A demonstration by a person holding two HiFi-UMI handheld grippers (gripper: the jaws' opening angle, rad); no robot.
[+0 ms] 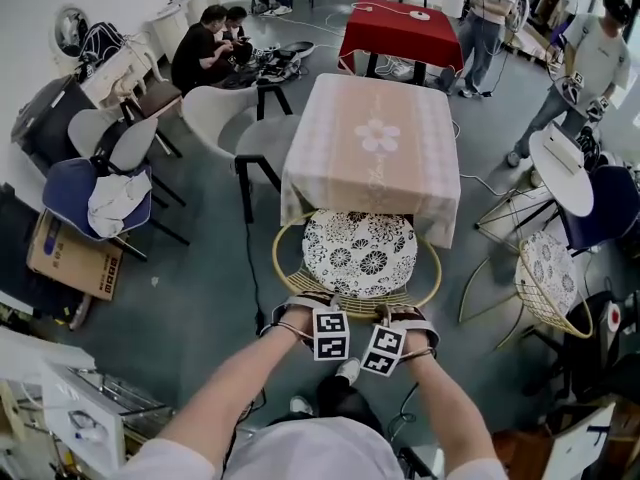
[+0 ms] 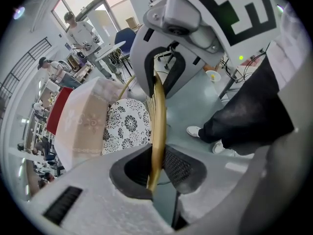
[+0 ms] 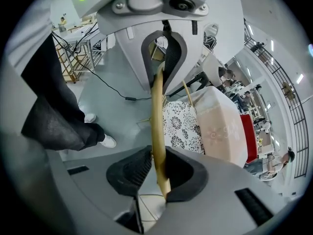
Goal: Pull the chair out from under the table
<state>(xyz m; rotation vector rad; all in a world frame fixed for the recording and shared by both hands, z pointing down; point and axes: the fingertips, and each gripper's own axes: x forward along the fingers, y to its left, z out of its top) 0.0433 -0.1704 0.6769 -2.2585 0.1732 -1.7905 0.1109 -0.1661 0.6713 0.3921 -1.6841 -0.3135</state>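
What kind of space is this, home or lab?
Likely a lab or workshop staged for recording, not a home: a cloth-covered table and a red-clothed table stand on a bare grey floor, people sit on it amid gear, and a cardboard box lies nearby.

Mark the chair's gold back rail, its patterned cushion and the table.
gold back rail [image 2: 157, 116], left gripper view, mid-length of the rail
patterned cushion [image 1: 360, 253], head view, centre of the seat
table [image 1: 365, 138], head view, flower on the cloth

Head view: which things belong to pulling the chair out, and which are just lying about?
In the job: chair, gripped by left gripper and right gripper; cloth-covered table.
Lying about: red table, cardboard box, blue chair.
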